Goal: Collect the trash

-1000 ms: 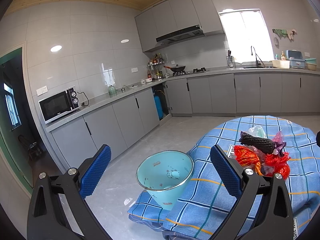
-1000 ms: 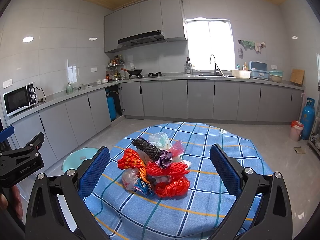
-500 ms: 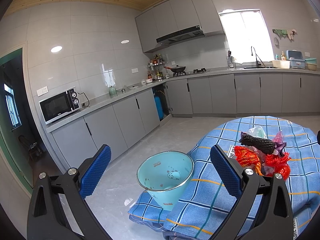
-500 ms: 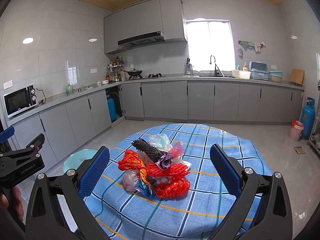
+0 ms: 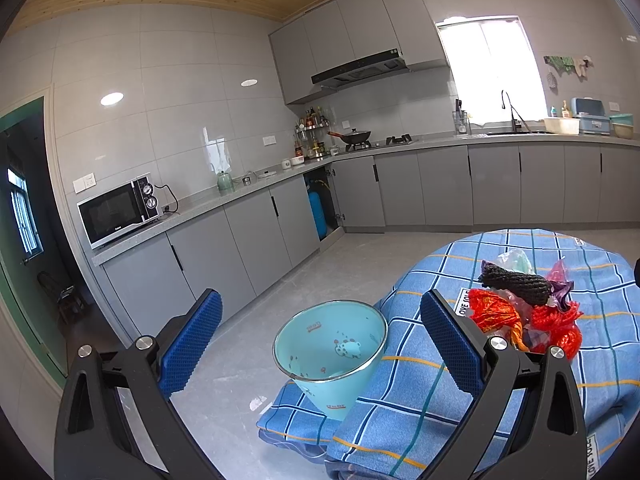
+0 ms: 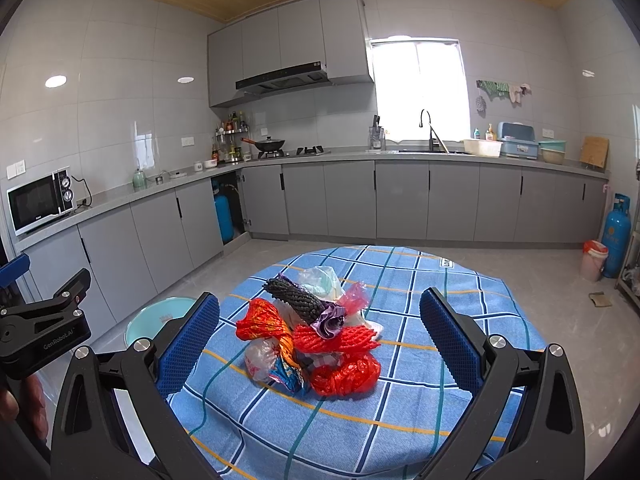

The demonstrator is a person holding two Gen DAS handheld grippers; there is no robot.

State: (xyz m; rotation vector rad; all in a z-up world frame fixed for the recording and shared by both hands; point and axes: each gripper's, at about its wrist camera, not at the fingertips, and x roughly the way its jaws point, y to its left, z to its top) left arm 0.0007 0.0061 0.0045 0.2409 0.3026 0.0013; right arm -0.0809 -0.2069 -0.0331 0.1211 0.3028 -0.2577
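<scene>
Trash pile [image 6: 310,336]: heaped mid-surface [image 6: 460,312], untouched. Basin [image 5: 330,356]: beside surface's left edge, empty. Left gripper [image 5: 320,344], right gripper [image 6: 320,342]: both released, holding nothing, unmoved over the last second. Collection not yet begun.

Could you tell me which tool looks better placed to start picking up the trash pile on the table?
Probably the right tool: it is open, with the heap of red netting and plastic wrappers centred between its fingers. The left tool, also open, frames the light-blue enamel bucket.
</scene>
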